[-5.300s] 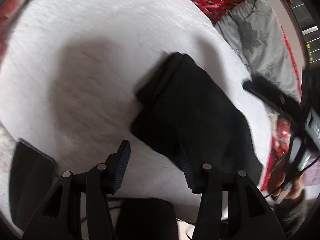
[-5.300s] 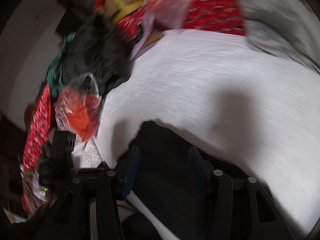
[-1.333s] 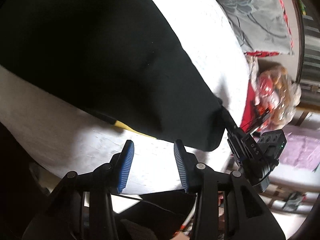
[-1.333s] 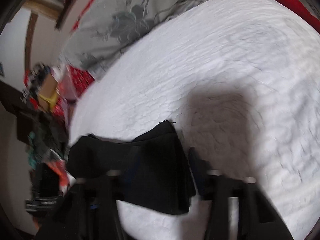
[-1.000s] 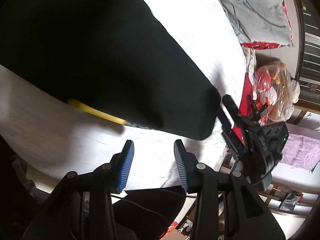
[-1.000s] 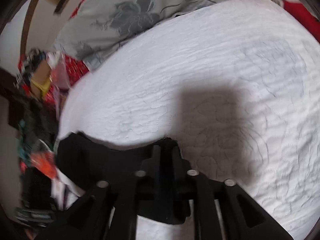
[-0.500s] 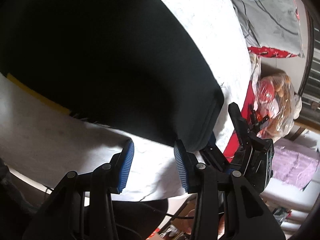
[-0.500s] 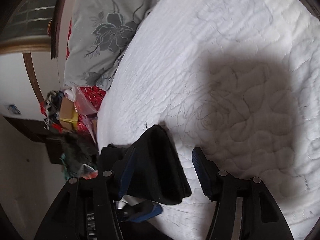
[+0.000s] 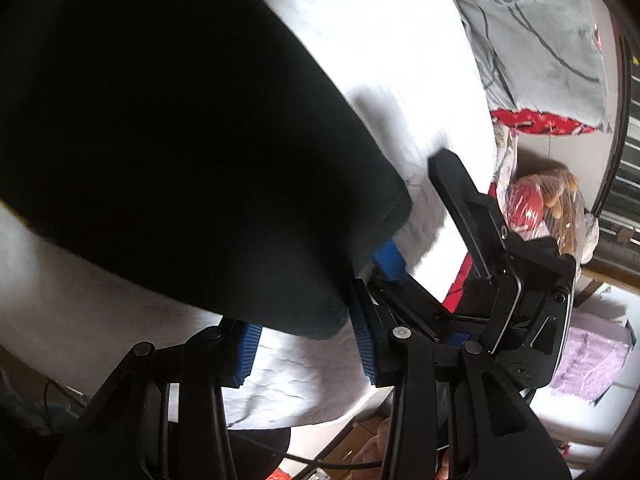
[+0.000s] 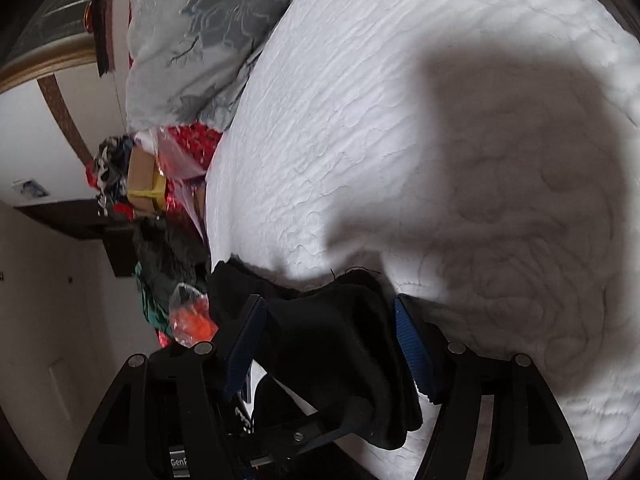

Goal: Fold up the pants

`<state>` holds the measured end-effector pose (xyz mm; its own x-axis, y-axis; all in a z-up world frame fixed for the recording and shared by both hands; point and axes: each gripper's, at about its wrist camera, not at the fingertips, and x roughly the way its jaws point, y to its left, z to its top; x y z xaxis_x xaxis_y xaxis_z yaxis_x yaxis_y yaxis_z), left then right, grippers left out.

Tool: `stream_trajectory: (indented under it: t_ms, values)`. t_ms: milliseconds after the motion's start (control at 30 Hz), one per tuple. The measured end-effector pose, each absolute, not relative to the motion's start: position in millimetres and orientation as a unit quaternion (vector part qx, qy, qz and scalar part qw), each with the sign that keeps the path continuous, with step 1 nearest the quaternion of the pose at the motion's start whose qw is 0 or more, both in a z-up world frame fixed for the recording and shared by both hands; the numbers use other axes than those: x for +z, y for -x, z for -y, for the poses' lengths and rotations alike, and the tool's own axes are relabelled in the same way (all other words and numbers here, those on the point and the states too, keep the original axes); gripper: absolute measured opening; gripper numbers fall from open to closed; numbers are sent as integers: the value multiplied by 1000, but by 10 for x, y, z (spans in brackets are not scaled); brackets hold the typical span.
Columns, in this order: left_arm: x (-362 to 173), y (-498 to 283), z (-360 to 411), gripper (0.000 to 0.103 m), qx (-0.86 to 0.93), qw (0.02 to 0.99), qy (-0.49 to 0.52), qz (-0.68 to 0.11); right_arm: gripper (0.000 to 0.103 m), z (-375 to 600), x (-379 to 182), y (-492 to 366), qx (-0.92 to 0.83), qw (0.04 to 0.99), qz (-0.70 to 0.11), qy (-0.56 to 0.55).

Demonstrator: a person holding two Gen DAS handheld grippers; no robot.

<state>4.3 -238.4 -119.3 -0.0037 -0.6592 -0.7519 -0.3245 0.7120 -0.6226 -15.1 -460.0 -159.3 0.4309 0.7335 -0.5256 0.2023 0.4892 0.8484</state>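
Observation:
The black pants (image 9: 168,152) lie on the white quilted bed (image 9: 380,60) and fill most of the left wrist view. My left gripper (image 9: 306,344) is open, its blue pads either side of the pants' near corner. My right gripper (image 10: 328,344) is open around the same end of the pants (image 10: 340,344), the cloth bunched between its pads. The right gripper also shows in the left wrist view (image 9: 472,224), just right of the pants' corner, one finger under the cloth.
A grey floral pillow (image 10: 200,32) lies at the head of the bed, over red patterned bedding (image 9: 536,120). Bags and clutter (image 10: 160,248) stand off the bed's edge. A plastic bag (image 9: 548,204) sits beside the bed.
Both grippers have closed in on the pants' end. The right gripper, shut on the cloth a second ago, has opened around it. The left pads now straddle the corner.

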Motion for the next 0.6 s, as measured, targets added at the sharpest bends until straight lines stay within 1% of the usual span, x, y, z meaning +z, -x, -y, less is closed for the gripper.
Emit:
stream_trajectory:
  t_ms: [33, 67, 100, 133, 167, 200, 233, 267, 300, 433, 600]
  values:
    - [-1197, -51, 2403, 38, -140, 611, 352, -695, 68, 4607, -1600, 154, 192, 703, -498, -470]
    - [-1202, -61, 2407, 38, -141, 612, 349, -695, 65, 4613, -1606, 160, 193, 704, -497, -470]
    - [-1209, -75, 2407, 35, -141, 610, 350, -697, 64, 4623, -1618, 171, 193, 704, -496, -470]
    - [-1220, -89, 2392, 33, -143, 607, 352, -698, 59, 4631, -1627, 176, 190, 705, -495, -470]
    - [-1233, -105, 2380, 27, -144, 602, 353, -701, 54, 4632, -1632, 171, 187, 707, -494, -470]
    - [-1248, -127, 2379, 22, -146, 598, 354, -704, 50, 4640, -1643, 183, 180, 709, -494, -470]
    - [-1268, -147, 2365, 20, -151, 590, 357, -708, 41, 4634, -1646, 187, 173, 712, -494, -468]
    - [-1276, -163, 2354, 16, -155, 585, 357, -711, 28, 4635, -1656, 195, 170, 714, -495, -465]
    - [-1275, -180, 2342, 13, -161, 580, 358, -714, 24, 4607, -1651, 195, 162, 719, -498, -456]
    - [-1158, -228, 2297, 11, -193, 572, 363, -710, 18, 4554, -1522, 261, 147, 740, -486, -441]
    - [-1023, -266, 2137, 11, -215, 570, 370, -701, 17, 4416, -1264, 322, 136, 762, -469, -426]
